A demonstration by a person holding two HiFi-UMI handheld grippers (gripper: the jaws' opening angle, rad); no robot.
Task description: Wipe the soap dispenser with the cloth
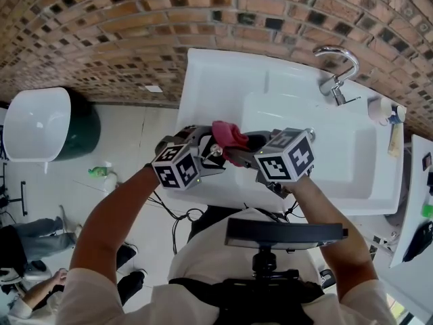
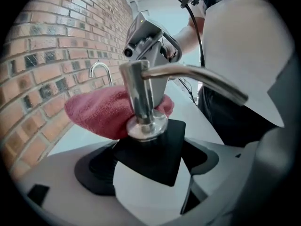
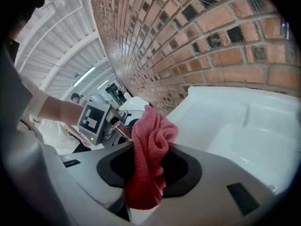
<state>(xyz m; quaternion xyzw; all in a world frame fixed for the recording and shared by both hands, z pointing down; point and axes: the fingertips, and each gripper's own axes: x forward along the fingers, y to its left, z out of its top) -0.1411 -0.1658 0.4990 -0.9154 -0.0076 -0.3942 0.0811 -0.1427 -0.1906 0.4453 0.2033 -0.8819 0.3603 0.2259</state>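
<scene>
Sink (image 1: 338, 175): white, brick wall behind. Work is at its front rim, close to the person.

Dispenser (image 2: 149, 152): black square top, chrome pump. It sits btwn the jaws of the L claw (image 2: 148, 168), at the sink's front rim. Can't tell if its base rests on the rim. The L claw is wide, one jaw each side of the body, and the pads don't look to press.

Cloth (image 3: 148, 159): red, bunched, pinched in the R claw (image 3: 149, 173), whose jaws are narrow on it. A free lobe sticks out ahead and lies against the far side of the neck (image 2: 140, 98), as seen from the left gripper view.

Step in hand (judged): wiping round the pump, w/ most of the body left to do.

To do it well:
- Close L claw on the body first, else the bottle prob. tips or twists under the rub.
- Wipe w/ the cloth lobe only and keep R jaw tips off the chrome.
- Short strokes round the neck, then down the sides. Roll L claw to bring up fresh faces rather than reaching R round.

Spout (image 2: 197, 79): long, points toward the person. Wipe it base to tip, light pressure; pushing down prob. pumps soap.
</scene>
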